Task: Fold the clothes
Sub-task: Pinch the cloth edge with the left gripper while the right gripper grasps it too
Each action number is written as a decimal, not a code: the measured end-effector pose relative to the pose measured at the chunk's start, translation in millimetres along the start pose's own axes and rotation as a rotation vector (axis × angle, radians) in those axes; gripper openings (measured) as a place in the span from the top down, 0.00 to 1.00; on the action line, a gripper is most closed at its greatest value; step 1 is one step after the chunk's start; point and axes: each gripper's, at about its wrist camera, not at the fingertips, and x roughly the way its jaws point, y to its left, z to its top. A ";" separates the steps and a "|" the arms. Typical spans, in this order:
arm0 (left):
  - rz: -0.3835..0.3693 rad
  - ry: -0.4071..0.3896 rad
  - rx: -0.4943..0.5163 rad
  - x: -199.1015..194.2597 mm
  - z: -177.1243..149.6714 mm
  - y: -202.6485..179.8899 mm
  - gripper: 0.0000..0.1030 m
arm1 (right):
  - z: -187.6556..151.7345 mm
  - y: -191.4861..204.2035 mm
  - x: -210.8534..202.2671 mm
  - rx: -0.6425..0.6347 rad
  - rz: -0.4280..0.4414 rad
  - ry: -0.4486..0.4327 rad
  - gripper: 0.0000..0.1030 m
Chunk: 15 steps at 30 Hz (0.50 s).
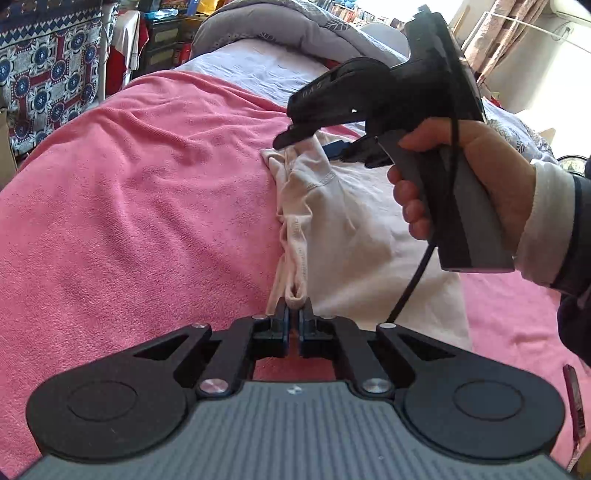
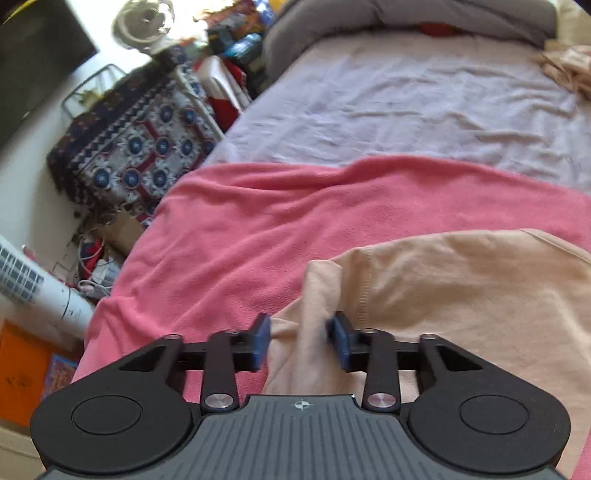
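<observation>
A pale cream garment lies on a pink blanket on the bed. My left gripper is shut on the garment's bunched near edge. My right gripper, held in a hand, is over the garment's far end in the left wrist view. In the right wrist view the right gripper stands open, with a raised fold of the garment between its blue pads and a gap on both sides.
A lilac sheet covers the far bed, with a grey duvet beyond. A patterned cloth-covered stand, a white tower fan and floor clutter sit left of the bed. A beige cloth lies far right.
</observation>
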 end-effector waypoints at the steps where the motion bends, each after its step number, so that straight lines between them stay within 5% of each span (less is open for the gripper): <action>1: 0.003 -0.001 0.005 -0.7 0.3 0.3 0.95 | -1.7 -5.4 -12.8 0.020 0.016 -0.029 0.34; 5: 0.035 0.011 -0.024 -12.7 0.3 10.9 0.89 | -25.8 -36.0 -74.9 0.086 0.027 -0.152 0.27; 10: 0.195 0.033 0.036 -35.9 3.5 30.2 0.90 | -71.0 -36.9 -100.7 -0.180 -0.029 0.016 0.36; 12: 0.181 -0.014 0.084 -46.9 15.5 26.6 0.91 | -95.0 -32.3 -101.8 -0.294 -0.056 0.093 0.37; 15: 0.017 -0.080 0.158 -40.4 40.1 5.4 0.91 | -116.0 -31.4 -98.9 -0.345 -0.063 0.097 0.36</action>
